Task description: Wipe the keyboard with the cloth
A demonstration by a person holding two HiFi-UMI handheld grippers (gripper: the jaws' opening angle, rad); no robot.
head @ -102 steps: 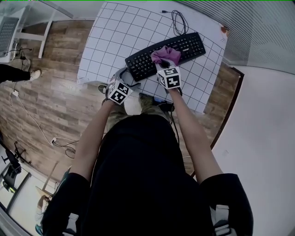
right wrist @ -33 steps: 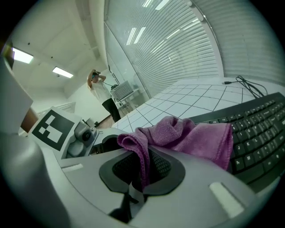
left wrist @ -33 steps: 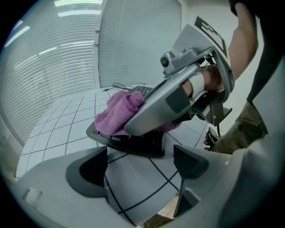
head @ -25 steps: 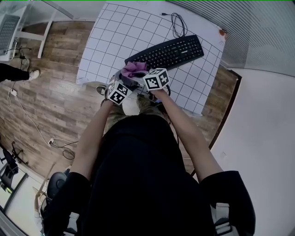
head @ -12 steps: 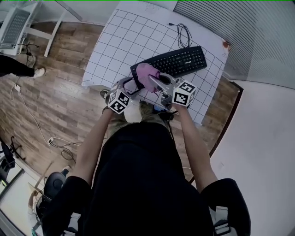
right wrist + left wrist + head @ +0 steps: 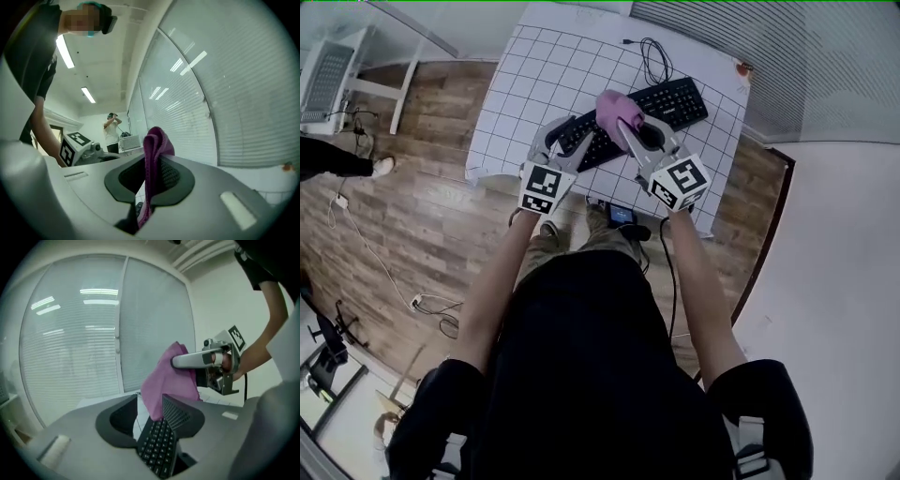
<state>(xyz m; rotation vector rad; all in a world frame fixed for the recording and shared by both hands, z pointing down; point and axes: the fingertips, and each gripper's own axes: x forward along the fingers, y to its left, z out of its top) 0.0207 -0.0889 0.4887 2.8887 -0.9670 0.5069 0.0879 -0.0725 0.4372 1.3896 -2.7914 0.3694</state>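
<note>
White grid-lined table (image 6: 534, 84) over wood-plank floor (image 6: 403, 187); both grippers raised above it, cloth btwn them.
R gripper (image 6: 150, 173) was clenched on the pink-purple fabric cloth (image 6: 614, 108), held in the air over the near-left end of the long black keyboard (image 6: 675, 98), which lay diagonally on the tabletop w/ its black cable (image 6: 652, 56) looped at the far side. L gripper (image 6: 150, 408) had jaws part-open, just been closing; cloth's lower corner hung btwn them, not pinched.

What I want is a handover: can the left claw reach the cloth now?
Probably yes: the cloth hangs free from the right claw, its corner seemingly between the left claw's jaws, which have just been closing.
</note>
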